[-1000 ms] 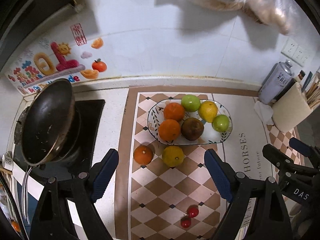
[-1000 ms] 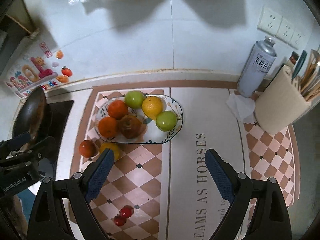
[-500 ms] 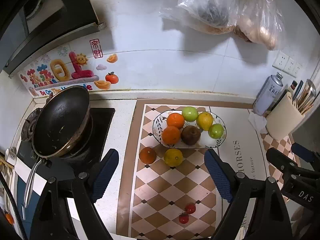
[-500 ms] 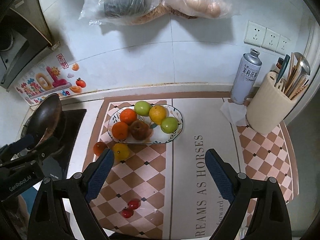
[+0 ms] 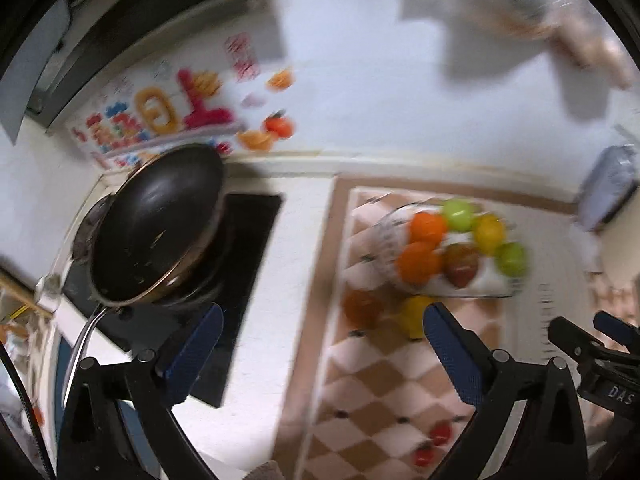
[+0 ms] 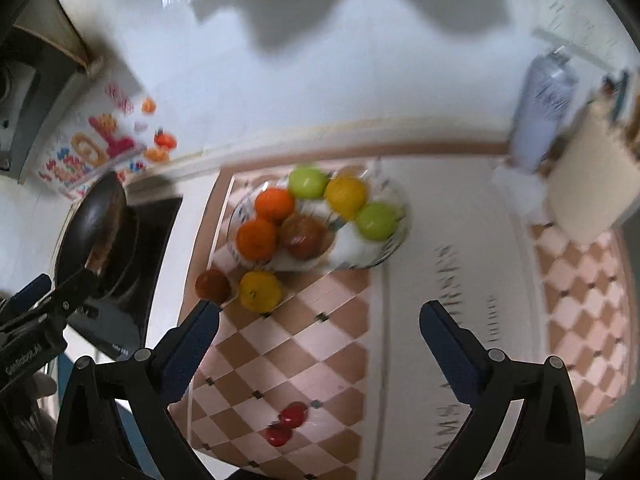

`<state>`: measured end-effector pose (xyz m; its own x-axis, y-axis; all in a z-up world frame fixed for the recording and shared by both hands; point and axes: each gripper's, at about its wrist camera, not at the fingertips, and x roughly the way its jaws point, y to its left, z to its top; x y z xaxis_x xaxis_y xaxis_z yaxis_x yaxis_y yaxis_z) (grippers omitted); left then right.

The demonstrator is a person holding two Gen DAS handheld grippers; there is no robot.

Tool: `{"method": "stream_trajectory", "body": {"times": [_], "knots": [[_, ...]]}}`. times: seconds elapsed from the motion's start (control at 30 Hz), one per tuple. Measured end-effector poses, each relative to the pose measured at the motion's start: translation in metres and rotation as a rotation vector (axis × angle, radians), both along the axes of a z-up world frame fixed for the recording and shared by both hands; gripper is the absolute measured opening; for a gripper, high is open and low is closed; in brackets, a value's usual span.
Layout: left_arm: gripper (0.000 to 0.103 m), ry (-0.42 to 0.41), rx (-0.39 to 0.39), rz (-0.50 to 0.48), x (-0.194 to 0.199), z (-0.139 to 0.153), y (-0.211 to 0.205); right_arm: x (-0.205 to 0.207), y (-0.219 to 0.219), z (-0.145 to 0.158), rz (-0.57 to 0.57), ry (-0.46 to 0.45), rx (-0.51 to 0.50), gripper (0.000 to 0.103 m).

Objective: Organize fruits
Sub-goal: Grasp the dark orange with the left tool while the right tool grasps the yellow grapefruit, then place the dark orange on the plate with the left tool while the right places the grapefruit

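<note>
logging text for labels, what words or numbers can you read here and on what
"DAS": on the right gripper, seen from the left wrist view.
Right view, left gripper: white print, too blurred.
Mat: dark lettering, too blurred.
Wall sticker: big coloured characters, not legible.
Spray can: label too blurred.

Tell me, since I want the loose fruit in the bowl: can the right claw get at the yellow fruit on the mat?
Probably yes. The right claw is open, and the yellow fruit lies uncovered just ahead, with only the dark orange beside it.
</note>
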<state>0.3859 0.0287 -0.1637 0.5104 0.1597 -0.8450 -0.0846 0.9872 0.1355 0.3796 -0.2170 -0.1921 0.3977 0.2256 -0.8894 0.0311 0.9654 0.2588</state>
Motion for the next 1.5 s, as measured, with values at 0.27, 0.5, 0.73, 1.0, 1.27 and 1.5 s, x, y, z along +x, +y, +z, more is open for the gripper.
{"method": "stream_trajectory", "body": {"times": [0.27, 0.5, 0.73, 1.0, 1.27, 1.5], "knots": [[0.103, 0.174, 0.019, 0.147, 0.031, -0.073, 0.048, 0.061, 0.054, -0.122, 0.033, 0.221, 0.143, 0.102], [0.103, 0.317, -0.151, 0.212, 0.055, -0.119, 0.068, 0.087, 0.092, -0.174, 0.068, 0.276, 0.158, 0.073], [0.103, 0.435, -0.369, 0.182, 0.085, -0.162, 0.052, 0.069, 0.082, -0.170, 0.083, 0.270, 0.126, 0.062], [0.085, 0.469, -0.404, 0.070, 0.109, -0.189, 0.018, 0.047, 0.031, -0.159, 0.015, 0.283, 0.079, 0.062], [0.053, 0.485, -0.362, -0.005, 0.110, -0.203, 0.000, 0.040, 0.017, -0.162, -0.011, 0.295, 0.084, 0.062], [0.052, 0.423, -0.408, -0.017, 0.097, -0.172, -0.003, 0.046, 0.001, -0.140, -0.062, 0.241, 0.141, 0.062]]}}
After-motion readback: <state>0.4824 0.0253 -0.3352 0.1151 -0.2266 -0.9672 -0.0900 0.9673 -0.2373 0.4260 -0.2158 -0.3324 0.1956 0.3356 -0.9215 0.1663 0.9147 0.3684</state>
